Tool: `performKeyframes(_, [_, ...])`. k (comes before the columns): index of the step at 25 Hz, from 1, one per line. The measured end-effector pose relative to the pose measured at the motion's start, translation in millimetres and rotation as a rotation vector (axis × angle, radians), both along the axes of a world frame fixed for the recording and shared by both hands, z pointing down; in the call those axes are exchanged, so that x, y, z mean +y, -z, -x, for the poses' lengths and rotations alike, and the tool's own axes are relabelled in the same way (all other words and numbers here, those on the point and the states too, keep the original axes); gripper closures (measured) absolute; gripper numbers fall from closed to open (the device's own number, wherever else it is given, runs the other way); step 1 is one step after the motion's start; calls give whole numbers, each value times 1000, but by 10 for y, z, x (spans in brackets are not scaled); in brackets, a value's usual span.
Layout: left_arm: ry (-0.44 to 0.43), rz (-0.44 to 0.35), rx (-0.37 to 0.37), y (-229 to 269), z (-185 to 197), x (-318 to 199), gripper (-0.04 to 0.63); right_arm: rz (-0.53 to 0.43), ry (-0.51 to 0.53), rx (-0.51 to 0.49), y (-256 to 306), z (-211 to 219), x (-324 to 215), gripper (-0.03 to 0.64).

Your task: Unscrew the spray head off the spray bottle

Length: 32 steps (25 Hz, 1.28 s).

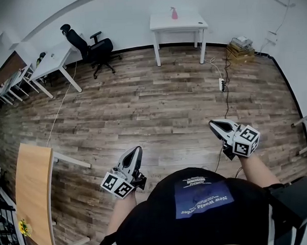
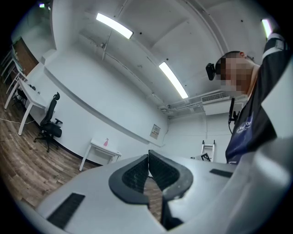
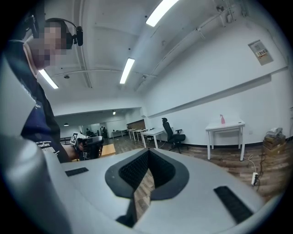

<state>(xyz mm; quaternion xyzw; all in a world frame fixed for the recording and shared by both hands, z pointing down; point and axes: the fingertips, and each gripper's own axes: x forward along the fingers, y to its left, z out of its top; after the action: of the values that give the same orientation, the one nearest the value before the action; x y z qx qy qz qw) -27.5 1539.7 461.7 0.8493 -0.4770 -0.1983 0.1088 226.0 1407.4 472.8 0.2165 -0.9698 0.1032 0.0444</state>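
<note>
A small pink spray bottle [image 1: 173, 13] stands on a white table [image 1: 190, 24] against the far wall; it shows tiny in the left gripper view as the pink bottle [image 2: 106, 142] and in the right gripper view as the same bottle [image 3: 222, 119]. My left gripper [image 1: 137, 151] is held low in front of my body, shut and holding nothing, several metres from the bottle. My right gripper [image 1: 213, 125] is also shut and holding nothing, to the right. From their own cameras, the left gripper [image 2: 148, 155] and the right gripper [image 3: 149, 152] point up and across the room.
A black office chair [image 1: 92, 47] and a white desk [image 1: 52, 60] stand at the back left. A wooden-topped table [image 1: 33, 190] is close on my left. A power strip [image 1: 221, 84] with cables lies on the wood floor, and boxes [image 1: 240, 50] sit at the back right.
</note>
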Motion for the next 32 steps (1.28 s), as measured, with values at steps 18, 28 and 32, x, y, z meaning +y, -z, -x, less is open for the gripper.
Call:
performKeyframes(18, [-37, -28, -45, 460, -1610, -2021, 604, -48, -35, -49, 348, -1680, -1883, 622])
performKeyframes(28, [-135, 31, -46, 345, -2108, -2917, 604, -9, -92, -37, 58, -2163, -2504, 623])
performKeyframes(32, [-184, 28, -25, 229, -1992, -3248, 604, -10, -127, -23, -3, -2043, -2718, 622])
